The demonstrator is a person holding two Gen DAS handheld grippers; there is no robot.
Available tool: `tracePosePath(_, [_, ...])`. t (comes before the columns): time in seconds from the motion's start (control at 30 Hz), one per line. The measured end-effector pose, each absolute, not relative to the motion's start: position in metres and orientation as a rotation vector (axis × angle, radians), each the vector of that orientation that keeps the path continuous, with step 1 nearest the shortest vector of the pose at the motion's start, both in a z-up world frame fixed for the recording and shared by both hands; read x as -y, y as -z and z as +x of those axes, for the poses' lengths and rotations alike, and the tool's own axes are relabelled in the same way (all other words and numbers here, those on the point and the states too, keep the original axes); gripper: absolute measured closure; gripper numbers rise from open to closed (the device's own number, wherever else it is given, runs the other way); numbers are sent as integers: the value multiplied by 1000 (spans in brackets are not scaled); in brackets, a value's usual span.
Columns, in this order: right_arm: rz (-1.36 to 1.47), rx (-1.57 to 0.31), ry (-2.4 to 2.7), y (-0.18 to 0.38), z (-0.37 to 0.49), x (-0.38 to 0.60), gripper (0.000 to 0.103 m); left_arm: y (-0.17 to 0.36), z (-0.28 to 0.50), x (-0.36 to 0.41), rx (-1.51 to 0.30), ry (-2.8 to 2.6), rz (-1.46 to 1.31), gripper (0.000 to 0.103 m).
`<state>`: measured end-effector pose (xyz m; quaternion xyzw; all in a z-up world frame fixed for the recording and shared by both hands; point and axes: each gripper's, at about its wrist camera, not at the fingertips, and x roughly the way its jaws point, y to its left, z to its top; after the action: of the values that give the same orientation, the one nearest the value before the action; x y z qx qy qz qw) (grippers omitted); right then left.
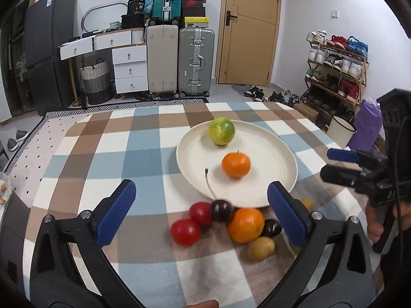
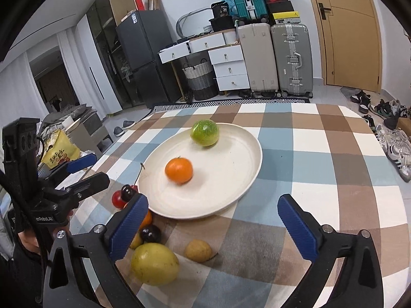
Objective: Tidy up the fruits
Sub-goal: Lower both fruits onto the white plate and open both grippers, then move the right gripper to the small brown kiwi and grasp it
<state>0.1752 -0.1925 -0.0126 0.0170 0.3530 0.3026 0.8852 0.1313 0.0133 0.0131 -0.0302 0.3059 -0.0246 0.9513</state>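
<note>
A white plate (image 1: pixel 269 192) (image 2: pixel 231 192) on the checked tablecloth holds a green fruit (image 1: pixel 221 131) (image 2: pixel 205 132) and a mandarin (image 1: pixel 235 165) (image 2: pixel 179 170). In front of the plate lie two red tomatoes (image 1: pixel 185 231), a dark cherry with a long stem (image 1: pixel 221 210) (image 2: pixel 128 192), an orange (image 1: pixel 245 225), a dark plum (image 1: pixel 271 228) (image 2: pixel 150 233), a small brown fruit (image 1: pixel 260 248) (image 2: pixel 198 250) and a yellow-green fruit (image 2: pixel 154 263). My left gripper (image 1: pixel 201 214) is open and empty, hovering over this cluster. My right gripper (image 2: pixel 213 220) is open and empty, over the plate's near edge.
The round table's checked cloth (image 1: pixel 128 154) (image 2: pixel 321 166) stretches left and behind the plate. The right gripper's body (image 1: pixel 359 174) shows at the right of the left wrist view. Suitcases (image 1: pixel 179 61), drawers and a shoe rack (image 1: pixel 334 71) stand beyond the table.
</note>
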Motion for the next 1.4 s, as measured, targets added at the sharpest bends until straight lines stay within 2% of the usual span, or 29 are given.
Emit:
tracePosePath(0.4, [2,-734,-690,17,142,196,0,7,95,-24,-697,63,-61,1])
tracePosePath(0.77, [-6,-789,-567,30,155,205,1,19,104,-25,-731,56,-81,1])
tracePosePath(1.17, [-141,-870,-535,54,165,190,2,23,110,-21,-749,58,-64,1])
tracePosePath(1.23, [-133,-880,-551,56,167,189,4,23,110,-21,-749,58,-64,1])
tracePosePath(1.3, [-118,-894,-573,56,169,188,17,24,110,-20,-752,59,-63,1])
tracePosePath(1.4, [-103,-920,-602,59,175,184,25,24,111,-20,-754,60,-62,1])
